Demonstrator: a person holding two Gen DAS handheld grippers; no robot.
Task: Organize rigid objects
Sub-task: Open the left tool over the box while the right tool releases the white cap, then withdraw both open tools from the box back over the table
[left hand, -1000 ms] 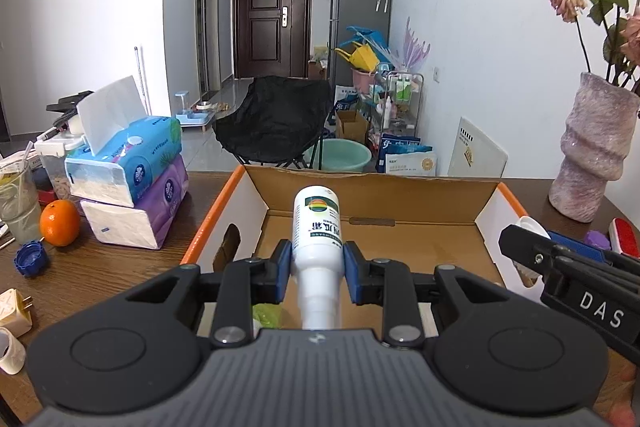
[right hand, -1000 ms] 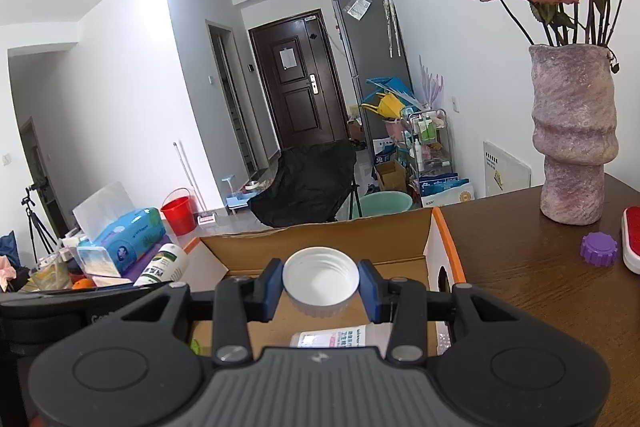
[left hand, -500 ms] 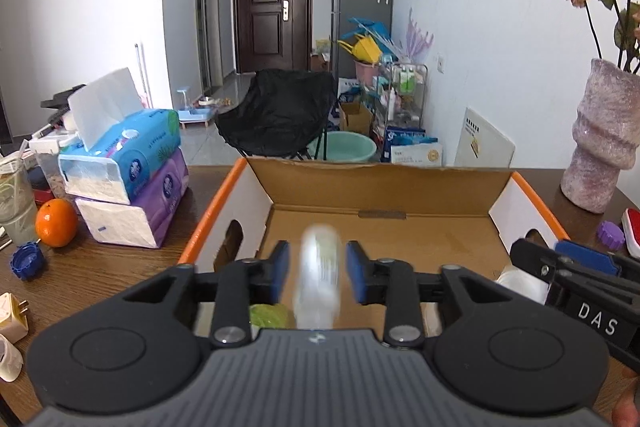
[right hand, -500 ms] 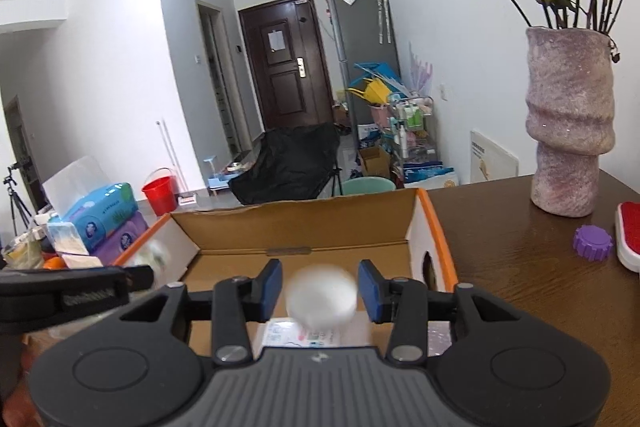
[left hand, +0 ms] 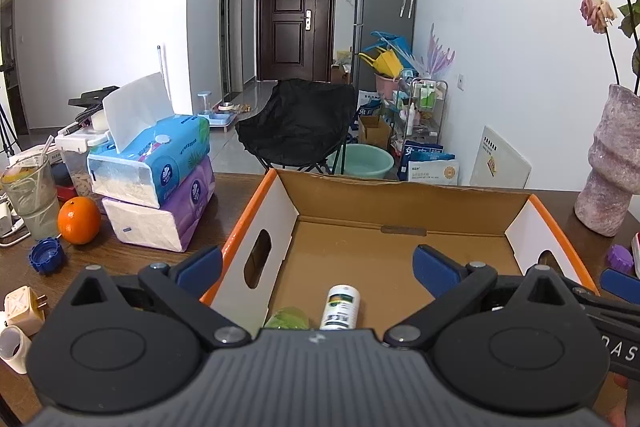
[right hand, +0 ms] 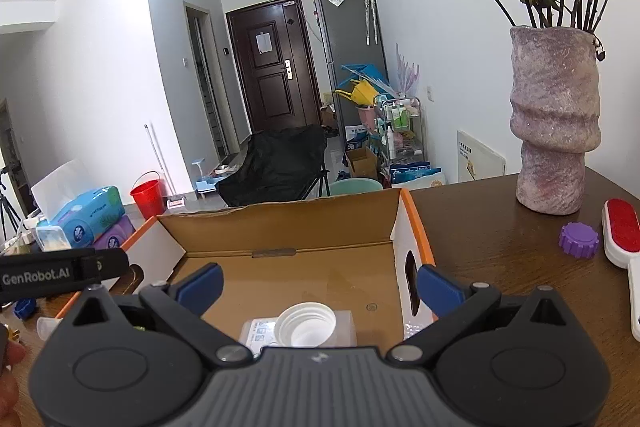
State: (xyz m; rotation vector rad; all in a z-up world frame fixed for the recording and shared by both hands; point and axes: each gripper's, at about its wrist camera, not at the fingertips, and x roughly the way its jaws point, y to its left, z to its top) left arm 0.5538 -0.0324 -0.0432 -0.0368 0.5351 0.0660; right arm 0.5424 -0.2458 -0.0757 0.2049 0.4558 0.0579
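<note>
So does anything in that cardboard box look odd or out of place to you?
A little. The white bottle lies on its side on the cardboard box floor, uncapped it seems, while a white cap sits separately, open side up, on a clear packet. Nothing looks spilled or damaged.

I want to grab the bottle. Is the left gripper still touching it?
Apart. In the left wrist view the left gripper has its jaws just opened wide, and the bottle lies in the box below.

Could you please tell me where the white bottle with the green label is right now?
In the left wrist view, the white bottle lies on the floor of the cardboard box, near its left wall, just right of a green object and below the open left gripper.
</note>
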